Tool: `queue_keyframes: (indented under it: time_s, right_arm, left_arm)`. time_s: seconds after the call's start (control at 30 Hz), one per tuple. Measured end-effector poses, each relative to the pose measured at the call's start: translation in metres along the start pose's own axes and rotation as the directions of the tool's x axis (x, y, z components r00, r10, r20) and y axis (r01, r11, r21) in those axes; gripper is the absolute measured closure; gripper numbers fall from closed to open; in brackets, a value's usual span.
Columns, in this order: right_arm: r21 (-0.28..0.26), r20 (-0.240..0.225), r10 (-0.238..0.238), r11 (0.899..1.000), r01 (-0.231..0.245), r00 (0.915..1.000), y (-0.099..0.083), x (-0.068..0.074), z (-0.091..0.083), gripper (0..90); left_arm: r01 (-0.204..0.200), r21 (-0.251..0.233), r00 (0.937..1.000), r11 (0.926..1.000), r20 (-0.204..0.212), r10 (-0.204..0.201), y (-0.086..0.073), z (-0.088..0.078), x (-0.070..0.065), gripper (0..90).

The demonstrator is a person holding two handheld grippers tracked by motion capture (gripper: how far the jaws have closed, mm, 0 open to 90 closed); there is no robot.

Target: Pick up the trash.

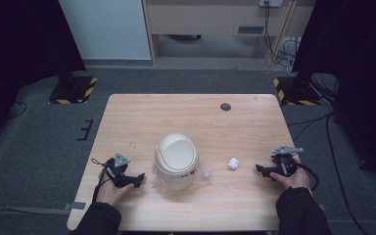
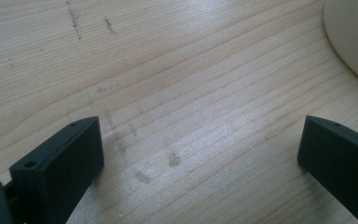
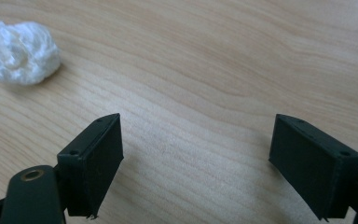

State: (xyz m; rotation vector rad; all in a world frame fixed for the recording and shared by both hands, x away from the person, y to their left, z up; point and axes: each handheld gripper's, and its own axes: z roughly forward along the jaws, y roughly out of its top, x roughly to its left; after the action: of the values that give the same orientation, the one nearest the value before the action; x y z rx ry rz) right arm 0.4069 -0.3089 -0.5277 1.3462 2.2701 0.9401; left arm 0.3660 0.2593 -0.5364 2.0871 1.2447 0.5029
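Note:
A small white bin (image 1: 176, 159) with a domed swing lid and a clear plastic liner stands near the middle of the wooden table (image 1: 142, 115). A crumpled white paper ball (image 1: 233, 163) lies to its right; the right gripper view has the ball (image 3: 19, 52) at upper left. My left gripper (image 1: 138, 180) rests low on the table left of the bin, open, with bare wood between its jaws (image 2: 200, 154). My right gripper (image 1: 260, 169) sits right of the ball, open, nothing between its jaws (image 3: 196, 154). The bin's rim (image 2: 349, 42) edges the left gripper view.
A dark round cable hole (image 1: 225, 106) sits near the table's far edge. Grey carpet surrounds the table, with yellow-and-black striped stand bases (image 1: 73, 89) at the back corners and cables (image 1: 323, 122) on the floor to the right.

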Motion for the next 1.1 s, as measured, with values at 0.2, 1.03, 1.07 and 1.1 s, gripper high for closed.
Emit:
queue_keyframes:
  time_s: [0.2, 1.03, 1.07, 1.1]
  right_arm:
    - [-0.096, 0.009, 0.036, 0.995, -0.035, 0.9993, 0.009, -0.001, -0.013, 17.5]
    - [-0.304, -0.042, 0.094, 0.947, -0.103, 0.9946, 0.041, 0.014, -0.060, 15.0]
    - [-0.307, -0.047, 0.089, 0.946, -0.100, 0.9949, 0.043, 0.016, -0.062, 15.1]
    - [-0.310, -0.050, 0.084, 0.946, -0.095, 0.9952, 0.045, 0.017, -0.064, 15.2]
  left_arm:
    - [0.000, 0.001, 1.0000, 1.0000, -0.002, 0.000, 0.000, 0.000, 0.000, 0.0]
    - [0.006, 0.000, 1.0000, 1.0000, -0.007, -0.006, -0.001, -0.001, -0.002, 0.0]
    - [0.006, 0.000, 1.0000, 1.0000, -0.007, -0.006, -0.001, -0.001, -0.002, 0.0]
    - [0.006, 0.000, 1.0000, 1.0000, -0.007, -0.006, -0.001, -0.001, -0.002, 0.0]
